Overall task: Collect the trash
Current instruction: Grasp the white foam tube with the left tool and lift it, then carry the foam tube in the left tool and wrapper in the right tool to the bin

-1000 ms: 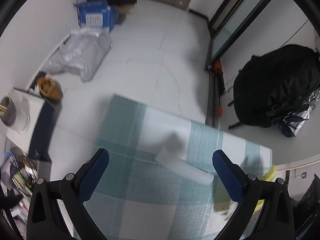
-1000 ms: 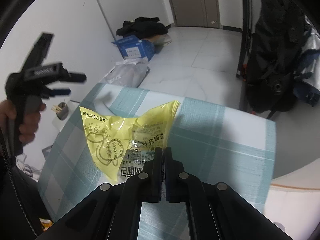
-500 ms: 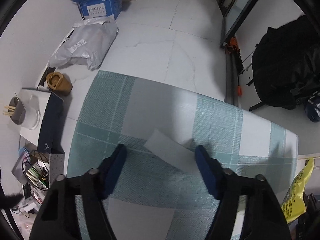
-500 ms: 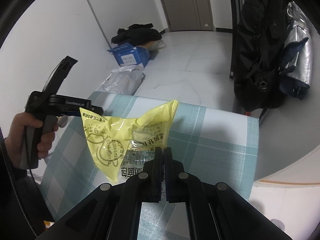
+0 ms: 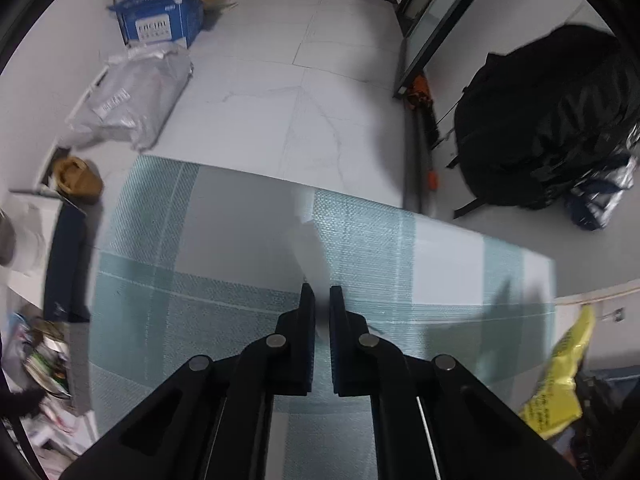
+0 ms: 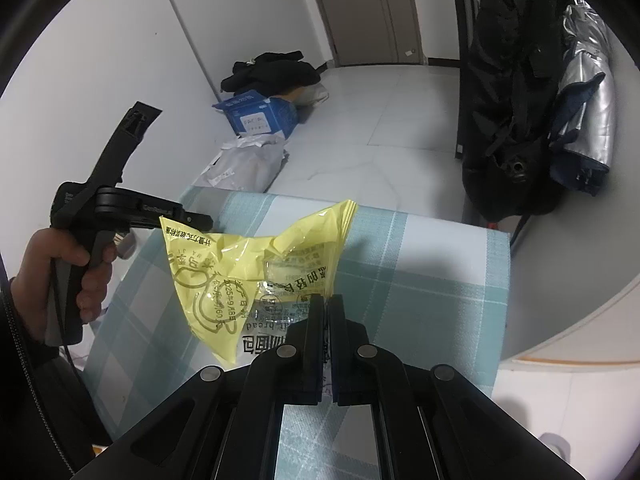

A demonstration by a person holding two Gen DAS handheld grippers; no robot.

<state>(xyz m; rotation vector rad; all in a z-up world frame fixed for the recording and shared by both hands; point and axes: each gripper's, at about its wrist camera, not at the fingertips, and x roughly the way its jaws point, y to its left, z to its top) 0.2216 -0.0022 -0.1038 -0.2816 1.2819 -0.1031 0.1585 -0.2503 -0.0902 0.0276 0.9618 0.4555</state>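
On the teal-and-white checked tablecloth point(image 5: 200, 280) a thin white strip of wrapping point(image 5: 310, 236) stands up blurred between the fingers of my left gripper point(image 5: 322, 292). The jaws are closing tight on its lower end, with only a slim gap left. My right gripper point(image 6: 327, 300) is shut on a crumpled yellow bread wrapper point(image 6: 256, 276), held above the cloth point(image 6: 420, 280). That wrapper point(image 5: 560, 380) also shows at the right edge of the left wrist view. In the right wrist view a hand point(image 6: 72, 276) holds the left gripper tool point(image 6: 120, 208); its tips are hidden behind the yellow wrapper.
On the floor beyond the table lie a blue carton point(image 5: 160, 20), a grey mailing bag point(image 5: 132, 100) and a brown pouch point(image 5: 78, 178). A black coat and backpack point(image 5: 548, 120) hang at the right by a sliding-door track point(image 5: 416, 120). Clutter sits off the table's left edge.
The left jaws went from wide open to closed around the white strip, which lay flat before and now stands on edge between them. The right gripper kept its hold on the yellow wrapper.
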